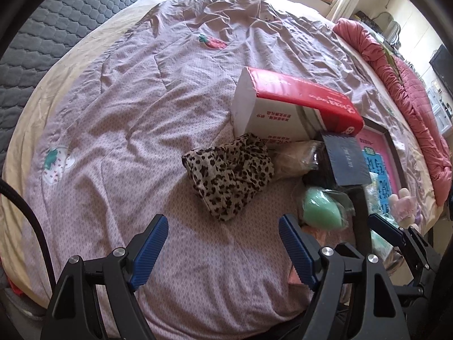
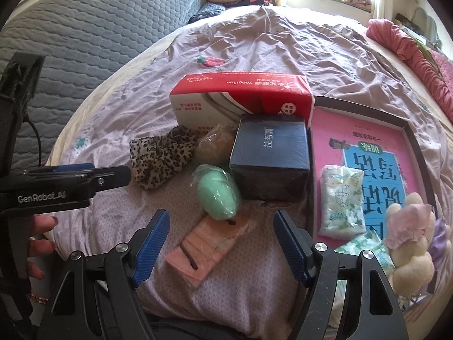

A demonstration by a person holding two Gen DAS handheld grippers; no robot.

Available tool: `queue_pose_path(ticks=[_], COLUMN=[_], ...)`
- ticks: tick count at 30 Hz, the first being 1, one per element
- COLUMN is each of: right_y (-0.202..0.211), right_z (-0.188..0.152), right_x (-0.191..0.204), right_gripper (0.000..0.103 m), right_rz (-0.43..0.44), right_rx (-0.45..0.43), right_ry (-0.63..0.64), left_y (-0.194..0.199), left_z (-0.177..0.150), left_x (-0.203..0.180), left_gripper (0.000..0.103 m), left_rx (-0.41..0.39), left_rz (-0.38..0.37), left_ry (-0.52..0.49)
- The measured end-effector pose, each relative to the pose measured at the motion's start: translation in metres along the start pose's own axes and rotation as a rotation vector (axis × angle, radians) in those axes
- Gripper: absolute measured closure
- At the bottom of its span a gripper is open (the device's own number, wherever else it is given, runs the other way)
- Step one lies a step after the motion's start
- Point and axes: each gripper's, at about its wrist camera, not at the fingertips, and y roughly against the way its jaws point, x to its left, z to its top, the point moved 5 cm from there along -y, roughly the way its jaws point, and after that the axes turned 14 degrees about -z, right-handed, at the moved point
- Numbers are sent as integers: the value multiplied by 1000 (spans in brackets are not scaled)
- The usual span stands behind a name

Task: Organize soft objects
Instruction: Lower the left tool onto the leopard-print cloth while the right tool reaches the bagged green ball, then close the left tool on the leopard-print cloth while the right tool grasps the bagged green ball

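Note:
A leopard-print cloth lies crumpled on the lilac bedspread, just ahead of my left gripper, which hangs open and empty above the cover. My right gripper is open too, over a pink wrapped pack, with a green soft egg shape in plastic just beyond its fingertips. A beige wrapped lump sits behind that. In the dark tray lie a pink book, white-green tissue packs and a plush toy.
A red-and-white tissue pack and a dark blue box stand behind the soft items. A grey quilted headboard rises at left. A rolled pink blanket edges the bed on the right. A person's hand shows at left.

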Motion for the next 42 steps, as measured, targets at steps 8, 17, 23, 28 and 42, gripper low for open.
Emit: queue_pose_path(ticks=[8,17,23,28,42], right_y=[-23,-45,-50,-50,-25], right_z=[7,10,11,10,8], right_x=[11,20,14,8,-4], right_gripper=[26,38,59,61,62], right_rz=[-12,9,36,67,128], right_rx=[4,23,27,28,14], right_ry=[20,14,-27,-62,-109], left_y=[-26,-48,-58,-69,-61], left_z=[13,25,29,31,23], left_x=[3,12,16,18,9], left_gripper=[23,23,23,23,90], left_rx=[32,60,77,90,44], left_rz=[8,17,16,9,-95], left_ry=[-12,-19,-22,-18,-6])
